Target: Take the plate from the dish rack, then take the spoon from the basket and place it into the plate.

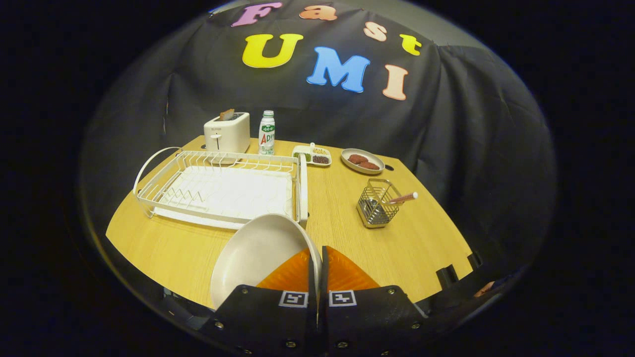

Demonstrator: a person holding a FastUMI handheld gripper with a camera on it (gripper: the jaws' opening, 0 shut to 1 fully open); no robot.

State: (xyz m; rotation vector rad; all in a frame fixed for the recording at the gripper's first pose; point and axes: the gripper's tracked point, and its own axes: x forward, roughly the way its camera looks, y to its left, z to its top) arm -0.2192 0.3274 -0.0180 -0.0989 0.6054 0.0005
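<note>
Plate [253, 253]: pale and round, pinched by its rim between the fingers of the tool [317, 267], tilted up on edge just above the counter [347, 218] and clear of the dish rack [218, 188].
Tool: fingers nearly together, both pressing on the plate's edge — a narrow grip.
Dish rack: white wire, standing just beyond the plate.
Spoon [403, 198]: pink handle leaning out of the wire basket [377, 204], well ahead and to the right of the fingers.
Step in hand: by the look of it, the plate is out of the rack and not yet set down.
Next move: lay the plate flat on bare counter, probably near the basket, and let go — then a reach for the spoon's slim handle, which calls for a careful, centred pinch.
</note>
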